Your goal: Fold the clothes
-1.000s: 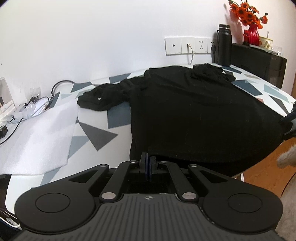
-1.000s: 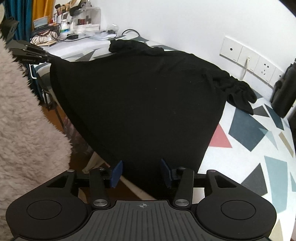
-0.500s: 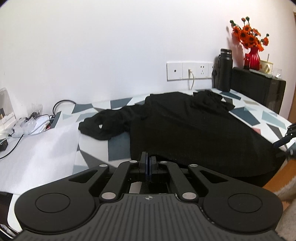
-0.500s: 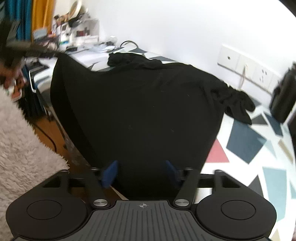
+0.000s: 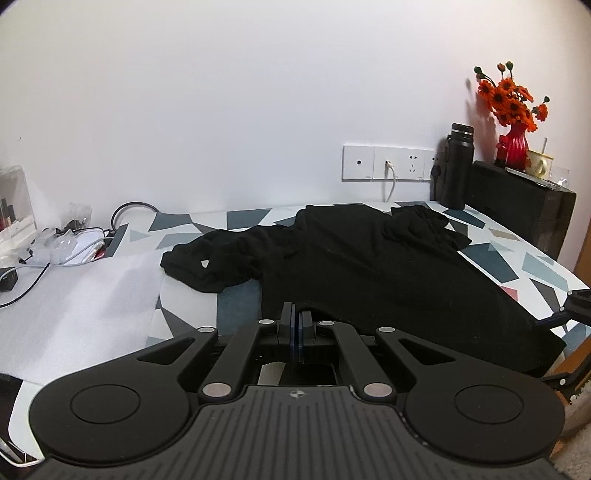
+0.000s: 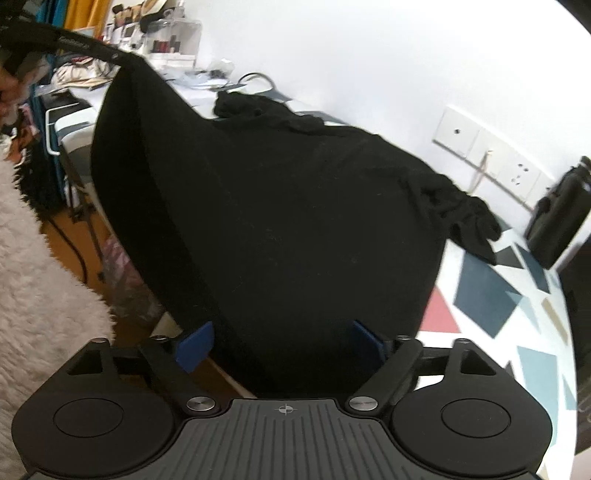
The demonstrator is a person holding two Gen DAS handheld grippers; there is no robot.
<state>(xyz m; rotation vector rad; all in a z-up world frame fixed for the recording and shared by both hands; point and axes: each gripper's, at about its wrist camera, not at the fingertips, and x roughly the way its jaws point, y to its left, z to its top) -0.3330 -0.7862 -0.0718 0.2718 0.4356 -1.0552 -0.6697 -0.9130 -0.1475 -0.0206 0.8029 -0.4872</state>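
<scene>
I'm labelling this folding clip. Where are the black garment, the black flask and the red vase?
black garment (image 5: 388,266): left wrist view, middle of its body on the table.
black flask (image 5: 458,170): left wrist view, middle of its body.
red vase (image 5: 514,147): left wrist view, its ribbed belly.

In the right wrist view the black garment (image 6: 295,221) covers most of the patterned table (image 6: 524,332), and its near hem drops out of sight behind the right gripper (image 6: 282,345) at 6 o'clock. The clutter (image 6: 155,33) at 11 o'clock is too small and blurred to name (boxes, perhaps). In the left wrist view a black box (image 5: 524,206) at 3 o'clock hides the base of the red vase (image 5: 515,147), and the contents of the clear case (image 5: 13,206) at 9 o'clock, cut by the edge, cannot be told.
</scene>
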